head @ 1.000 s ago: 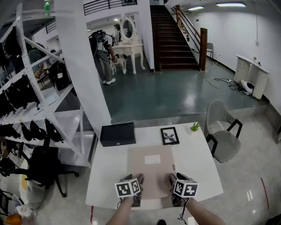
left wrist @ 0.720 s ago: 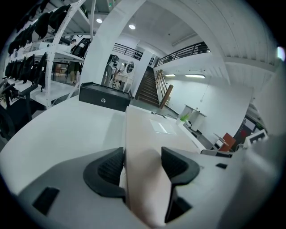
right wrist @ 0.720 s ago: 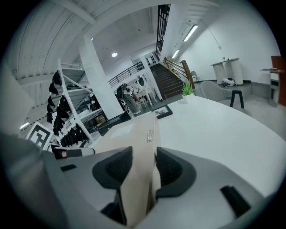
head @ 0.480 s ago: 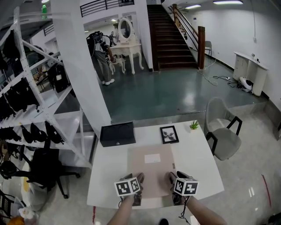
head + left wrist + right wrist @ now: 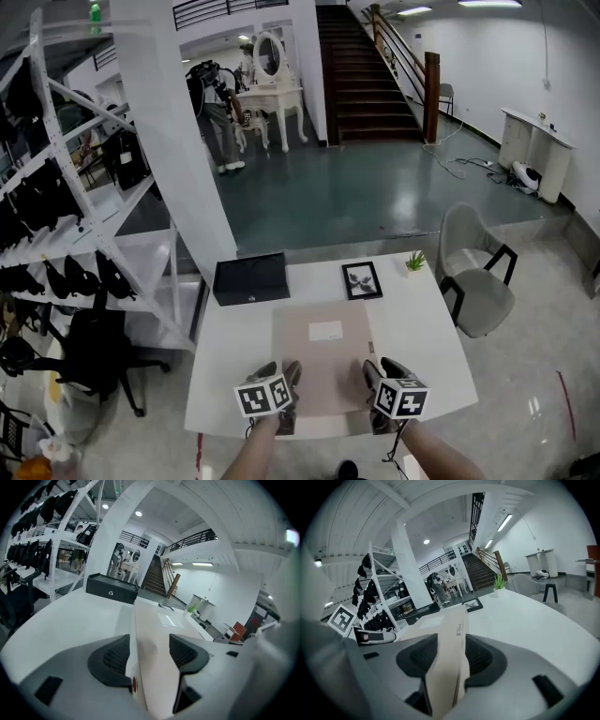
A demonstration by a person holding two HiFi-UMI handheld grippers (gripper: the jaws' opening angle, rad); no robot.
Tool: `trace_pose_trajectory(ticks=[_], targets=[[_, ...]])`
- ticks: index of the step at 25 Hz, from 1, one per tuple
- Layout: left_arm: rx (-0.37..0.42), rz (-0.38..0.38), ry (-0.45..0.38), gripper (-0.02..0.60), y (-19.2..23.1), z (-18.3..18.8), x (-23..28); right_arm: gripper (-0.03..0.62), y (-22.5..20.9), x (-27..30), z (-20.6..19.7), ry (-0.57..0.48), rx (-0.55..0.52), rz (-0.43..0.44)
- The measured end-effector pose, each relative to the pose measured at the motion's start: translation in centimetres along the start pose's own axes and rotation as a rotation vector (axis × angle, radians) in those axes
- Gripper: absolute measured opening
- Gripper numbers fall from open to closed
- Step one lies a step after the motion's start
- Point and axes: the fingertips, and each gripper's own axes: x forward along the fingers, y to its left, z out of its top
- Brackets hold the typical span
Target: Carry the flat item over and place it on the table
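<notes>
A flat beige box [image 5: 323, 356] with a white label lies on the white table [image 5: 225, 366], its near edge toward me. My left gripper [image 5: 289, 373] sits at the box's near-left corner. In the left gripper view its pads [image 5: 112, 660] press on the box [image 5: 154, 620]. My right gripper [image 5: 371, 373] is at the near-right corner. Its jaws have just been opening. In the right gripper view the box's edge [image 5: 450, 620] still stands between the pads [image 5: 483, 658], which no longer clamp it.
A black case [image 5: 250, 277], a framed picture [image 5: 362, 279] and a small plant [image 5: 415, 261] line the table's far side. A grey chair [image 5: 478, 286] stands to the right and a white rack [image 5: 84, 234] with dark bags to the left. A person [image 5: 220, 122] stands far off.
Both grippers stay at the box's near corners, and the box has not shifted on the table. The left marker cube sits slightly further left and lower.
</notes>
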Motion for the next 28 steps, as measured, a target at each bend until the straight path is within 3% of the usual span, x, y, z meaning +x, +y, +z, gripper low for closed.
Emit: trace_pose_trajectory(ticks=[11, 19, 28], targets=[[0.064, -0.012, -0.105, 0.188, -0.1, 2.0, -4.1, 0.146, 2.3, -3.7, 3.4, -0.115, -0.083, 0.014], [0.18, -0.039, -0.16, 0.107, -2.1, 2.1, -6.9, 0.107, 3.6, -6.4, 3.8, -0.158, -0.061, 0.033], [0.25, -0.08, -0.219, 0.046, -4.5, 2.1, -9.7, 0.023, 5.4, -9.5, 4.5, -0.224, -0.143, 0.029]])
